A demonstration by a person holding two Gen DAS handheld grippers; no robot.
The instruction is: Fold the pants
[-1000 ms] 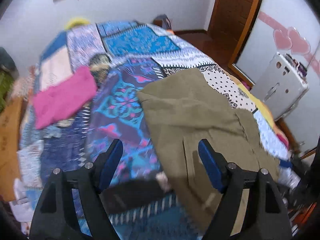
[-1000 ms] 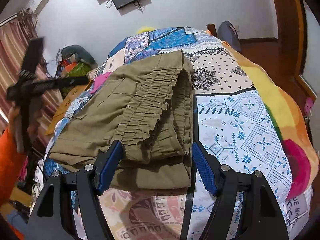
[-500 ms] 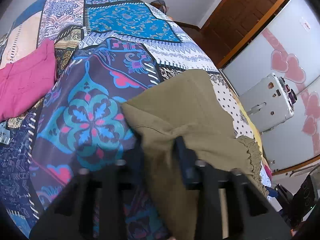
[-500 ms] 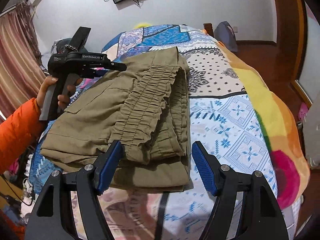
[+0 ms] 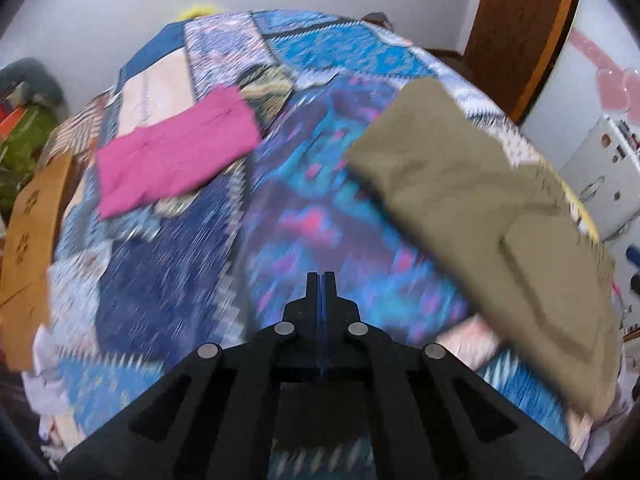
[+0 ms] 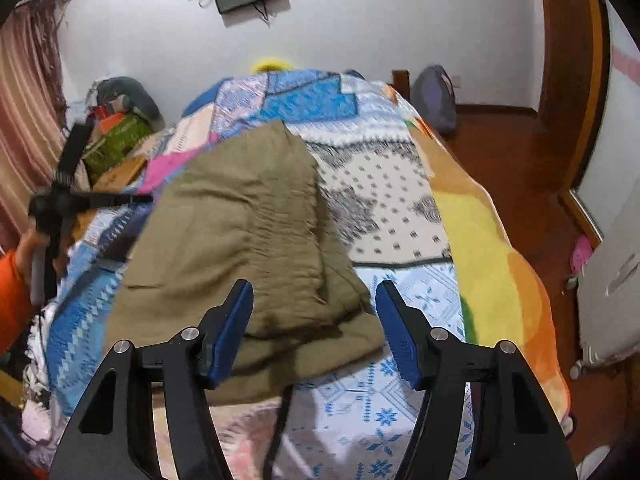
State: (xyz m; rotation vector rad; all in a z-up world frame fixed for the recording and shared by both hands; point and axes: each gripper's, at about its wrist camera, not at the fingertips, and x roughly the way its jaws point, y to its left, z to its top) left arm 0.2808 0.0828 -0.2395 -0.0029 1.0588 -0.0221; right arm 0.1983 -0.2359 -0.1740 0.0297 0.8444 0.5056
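The olive pants [image 6: 248, 220] lie folded in a thick bundle on the patterned quilt [image 6: 400, 200]. My right gripper [image 6: 314, 304] hovers over their near edge. Its jaws are closing, with the cloth lying between the blue pads [image 6: 230, 332] and the pads not pressing on it. In the left wrist view the pants [image 5: 480, 200] sit to the right, apart from my left gripper [image 5: 320, 278], which is shut with nothing in it above the quilt [image 5: 312, 208]. In the right wrist view the left gripper [image 6: 60, 200] shows at the far left, held by a hand with an orange sleeve.
A folded pink cloth [image 5: 176, 156] lies on the bed's far left. A brown cardboard box [image 5: 32, 216] stands beside the bed. A white appliance [image 5: 600, 168] stands to the right. A backpack [image 6: 434, 96] leans on the wooden floor beyond the bed.
My left gripper went from wide open to shut and swung left, away from the pants' edge. My right gripper's jaws narrowed a little, and the pants look more bunched.
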